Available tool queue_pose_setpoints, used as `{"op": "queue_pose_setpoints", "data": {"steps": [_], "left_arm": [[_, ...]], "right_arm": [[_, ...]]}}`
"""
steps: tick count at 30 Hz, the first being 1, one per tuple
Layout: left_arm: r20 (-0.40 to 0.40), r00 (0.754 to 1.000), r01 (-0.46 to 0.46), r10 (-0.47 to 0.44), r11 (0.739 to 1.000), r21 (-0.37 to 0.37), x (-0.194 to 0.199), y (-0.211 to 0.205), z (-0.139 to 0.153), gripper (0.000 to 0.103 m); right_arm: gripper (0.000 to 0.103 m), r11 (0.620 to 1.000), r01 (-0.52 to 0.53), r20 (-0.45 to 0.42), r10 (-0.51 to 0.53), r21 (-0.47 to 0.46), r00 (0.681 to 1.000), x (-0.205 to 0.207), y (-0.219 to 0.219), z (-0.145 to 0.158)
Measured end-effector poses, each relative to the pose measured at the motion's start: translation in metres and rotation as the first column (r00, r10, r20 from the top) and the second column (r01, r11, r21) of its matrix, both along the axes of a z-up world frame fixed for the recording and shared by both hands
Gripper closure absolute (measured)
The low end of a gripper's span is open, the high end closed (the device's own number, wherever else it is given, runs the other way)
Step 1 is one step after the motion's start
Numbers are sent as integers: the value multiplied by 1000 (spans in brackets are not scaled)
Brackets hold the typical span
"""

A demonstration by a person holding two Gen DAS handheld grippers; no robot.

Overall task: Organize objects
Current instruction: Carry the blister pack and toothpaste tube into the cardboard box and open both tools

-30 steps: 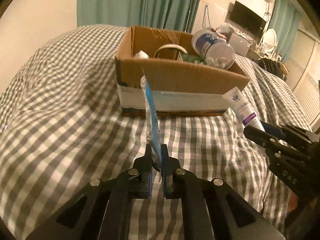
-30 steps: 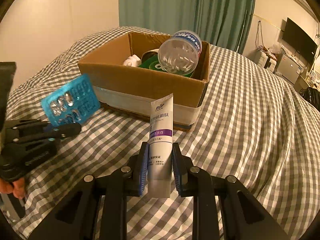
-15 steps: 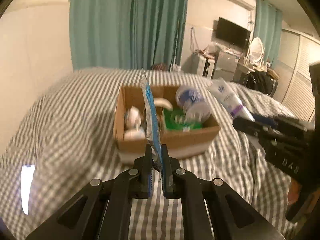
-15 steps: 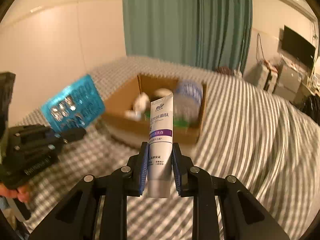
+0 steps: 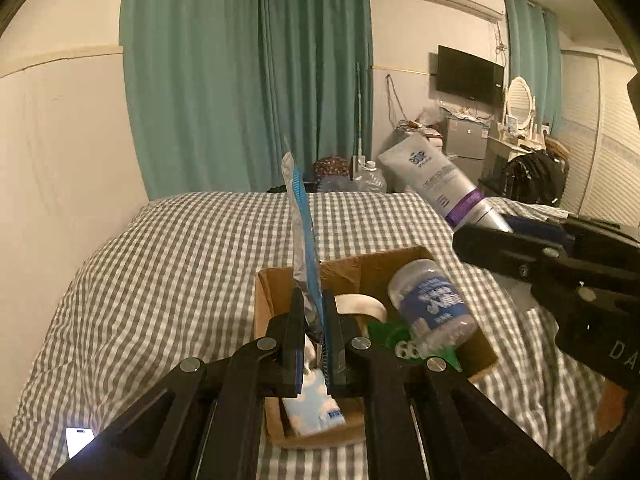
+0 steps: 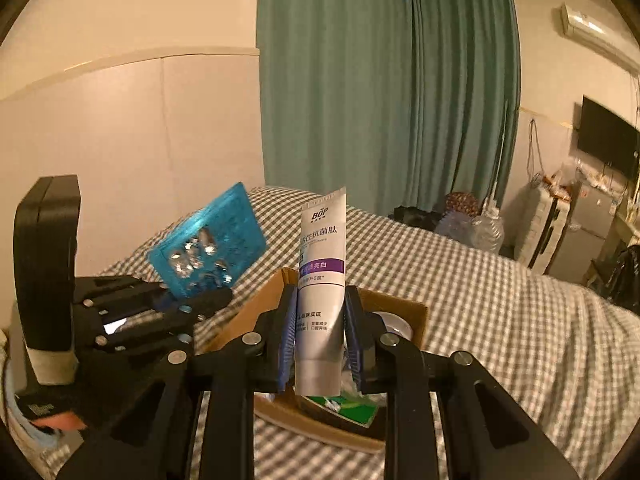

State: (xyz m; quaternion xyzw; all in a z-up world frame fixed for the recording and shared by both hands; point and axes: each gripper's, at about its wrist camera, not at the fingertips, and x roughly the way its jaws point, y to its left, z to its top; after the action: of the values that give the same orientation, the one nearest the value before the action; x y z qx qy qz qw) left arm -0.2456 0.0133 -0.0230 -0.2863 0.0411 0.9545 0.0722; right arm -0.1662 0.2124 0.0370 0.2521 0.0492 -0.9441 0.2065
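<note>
My left gripper [image 5: 312, 312] is shut on a blue blister pack of pills [image 5: 302, 224], held edge-on above the cardboard box [image 5: 272, 292]; the pack shows flat in the right wrist view [image 6: 208, 248]. My right gripper [image 6: 320, 320] is shut on a white toothpaste tube with a purple band [image 6: 322, 272], held upright over the same box [image 6: 404, 308]. The tube also shows in the left wrist view [image 5: 436, 178], with the right gripper [image 5: 532, 248] at the right. The box holds a clear jar with a blue label [image 5: 432, 308], a white tape roll [image 5: 360, 308], a green packet [image 5: 388, 332] and a light blue pack [image 5: 312, 404].
The box sits on a bed with a grey checked cover [image 5: 180, 272]. A lit phone [image 5: 80, 440] lies on the bed at the near left. Green curtains [image 5: 248, 80], a suitcase [image 6: 540, 232] and a dresser [image 5: 512, 148] stand beyond the bed.
Both grippers have risen and moved forward from in front of the box to above it. Each keeps its hold on its object.
</note>
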Motion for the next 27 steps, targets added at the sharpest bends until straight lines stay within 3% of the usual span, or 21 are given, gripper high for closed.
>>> {"op": "queue_pose_setpoints", "data": {"steps": [8,15,23,27], "left_arm": [[97,995,0,0,1000,0,-34,1,-39,97],[176,984,-14,7,999,40,-39,-2,-72,96],[199,980,-5,0,1000,25,-41,1,-79,96],[205,979,10,-12,1000,11,-38,3,-80,90]], "right_arm": [[81,998,17,114,-10,-56,993,-53,-12,-31],[81,999,30,197,-22,-39,980,-75,-25,-70],[80,998,51,224,-39,-44,974,-70,-22,-85],[76,997,58,230,-46,-46,972,-72,-19,-85]]}}
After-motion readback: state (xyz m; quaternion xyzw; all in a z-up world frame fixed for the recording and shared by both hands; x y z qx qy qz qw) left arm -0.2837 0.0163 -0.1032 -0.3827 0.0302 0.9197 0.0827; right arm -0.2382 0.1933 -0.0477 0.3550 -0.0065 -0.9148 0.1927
